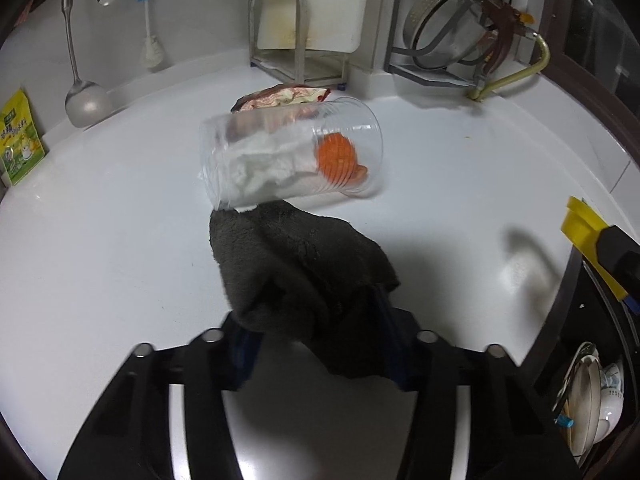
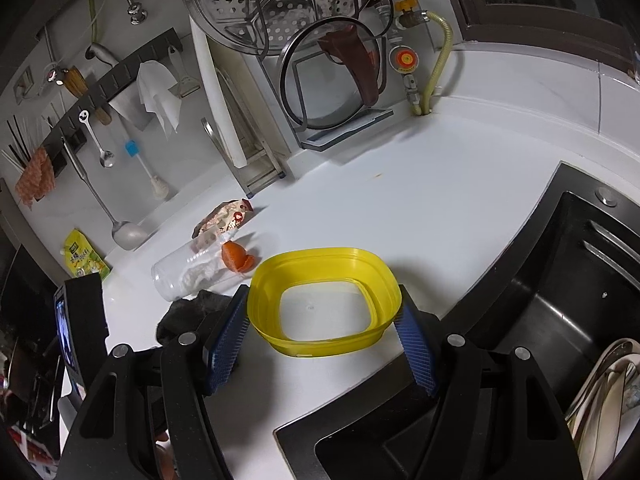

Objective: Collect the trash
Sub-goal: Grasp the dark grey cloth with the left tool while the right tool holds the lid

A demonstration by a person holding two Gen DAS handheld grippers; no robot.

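A clear plastic cup (image 1: 292,152) lies on its side on the white counter, with crumpled white tissue (image 1: 260,168) and an orange peel (image 1: 338,156) at it. A crumpled snack wrapper (image 1: 280,98) lies behind it. My left gripper (image 1: 316,320) is shut on a dark grey cloth (image 1: 296,268), whose front edge touches the cup. My right gripper (image 2: 320,328) is shut on a yellow container (image 2: 324,308), held over the counter just right of the cup (image 2: 188,272), peel (image 2: 236,258) and wrapper (image 2: 224,218).
A black sink (image 2: 540,320) lies to the right. A cutting-board stand (image 1: 296,40) and dish rack (image 1: 452,32) with steel bowls stand at the back wall. A ladle (image 1: 82,100), spoon and brush hang left. A green-yellow packet (image 1: 20,140) leans far left.
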